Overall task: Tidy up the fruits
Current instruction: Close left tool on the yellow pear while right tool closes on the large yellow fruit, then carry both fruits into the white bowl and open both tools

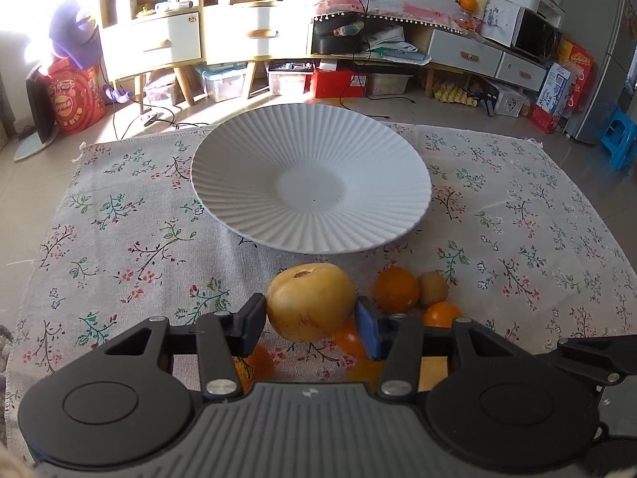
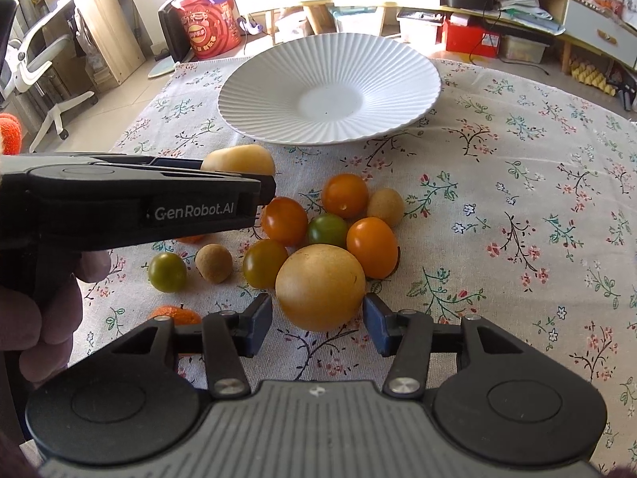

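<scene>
A yellow pear-like fruit sat clamped between the fingers of the left gripper, both pads pressed against its sides, and it looked lifted off the flowered cloth, with small orange fruits and a brown kiwi-like one lying just beyond and to the right of that gripper's blue-padded finger. Straight ahead of the left gripper stood the white ribbed plate, bare inside, apart from the held fruit. In the right wrist view a second round yellow fruit rested on the cloth between the fingers of the right gripper; the jaws stood parted, the right pad just at the fruit's edge and the left pad a little clear of it, so no firm grip showed. Ahead of that fruit lay a cluster touching one another: orange tomatoes, a green one, an olive-yellow one and a pale brown round fruit. To the left of the right gripper sat another green tomato, a tan ball-like fruit and a small mandarin. The left gripper crossed that view from the left, held by a person's hand, with the plate beyond the cluster.
</scene>
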`<state>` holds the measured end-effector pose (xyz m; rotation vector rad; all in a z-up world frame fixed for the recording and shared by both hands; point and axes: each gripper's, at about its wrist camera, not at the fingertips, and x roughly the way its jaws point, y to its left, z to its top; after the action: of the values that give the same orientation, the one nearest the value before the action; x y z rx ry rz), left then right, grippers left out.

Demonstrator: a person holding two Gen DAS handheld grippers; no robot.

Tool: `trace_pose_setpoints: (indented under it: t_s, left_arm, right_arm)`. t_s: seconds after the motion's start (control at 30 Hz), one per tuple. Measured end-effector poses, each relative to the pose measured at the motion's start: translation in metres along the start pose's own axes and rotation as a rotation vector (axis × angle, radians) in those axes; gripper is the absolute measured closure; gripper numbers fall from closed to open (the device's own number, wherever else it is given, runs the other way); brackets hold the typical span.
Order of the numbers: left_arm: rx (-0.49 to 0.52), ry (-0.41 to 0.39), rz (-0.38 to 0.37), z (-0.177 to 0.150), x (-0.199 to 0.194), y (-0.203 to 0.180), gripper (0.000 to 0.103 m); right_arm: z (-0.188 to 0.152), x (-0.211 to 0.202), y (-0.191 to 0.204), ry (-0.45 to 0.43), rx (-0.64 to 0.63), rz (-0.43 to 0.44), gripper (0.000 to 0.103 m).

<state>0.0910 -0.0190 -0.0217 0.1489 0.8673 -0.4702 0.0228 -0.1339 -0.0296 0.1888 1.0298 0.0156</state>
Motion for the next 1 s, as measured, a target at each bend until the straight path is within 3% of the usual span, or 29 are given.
trace_pose_setpoints:
  t_s: [0.37, 0.83, 1.0]
  left_arm:
    - [-0.008, 0.009, 0.008, -0.004, -0.001, 0.004, 0.05]
    - [-0.011, -0.033, -0.017, -0.006, -0.02, 0.012, 0.05]
    - [-0.016, -0.048, -0.013, -0.003, -0.026, 0.014, 0.05]
  right_arm:
    - [-0.002, 0.01, -0.001, -0.041, -0.031, 0.0, 0.056]
    - [0.001, -0.016, -0.001, -0.053, -0.023, 0.031, 0.057]
    - [0.009, -0.029, -0.006, -0.098, -0.007, 0.037, 0.057]
